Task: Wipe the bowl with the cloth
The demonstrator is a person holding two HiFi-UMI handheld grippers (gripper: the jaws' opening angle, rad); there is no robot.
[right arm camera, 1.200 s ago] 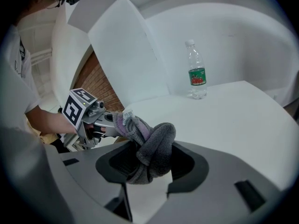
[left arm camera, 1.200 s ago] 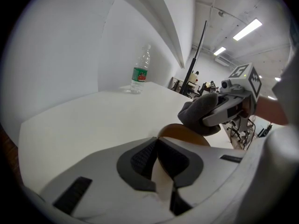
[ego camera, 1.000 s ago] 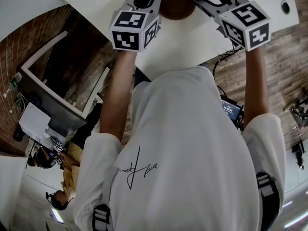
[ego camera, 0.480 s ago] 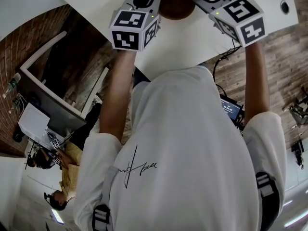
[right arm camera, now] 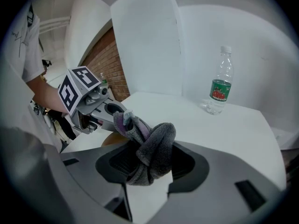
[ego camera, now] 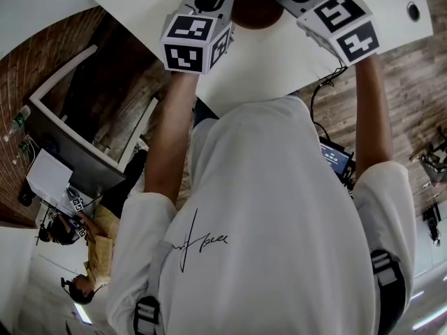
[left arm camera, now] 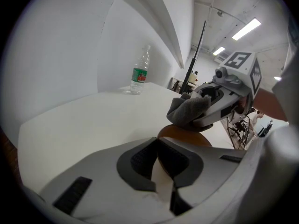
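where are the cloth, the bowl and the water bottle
cloth [right arm camera: 152,148]: right gripper view, bunched grey middle
bowl [left arm camera: 185,135]: left gripper view, brown outer side
water bottle [right arm camera: 219,90]: right gripper view, green label

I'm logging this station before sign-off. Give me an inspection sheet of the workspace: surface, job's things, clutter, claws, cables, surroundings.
Surface: white table, looks clean.
Job's things: brown bowl, held by its rim; grey cloth, bunched right at the bowl's top.
Clutter: one plastic water bottle, upright, farther back on the table.
Claws: left claw shut on the bowl's rim; right claw shut on the cloth.
Cables: dark cables hanging below the table's edge, on the person's right.
Surroundings: brick wall, wood floor, other people off to the left.
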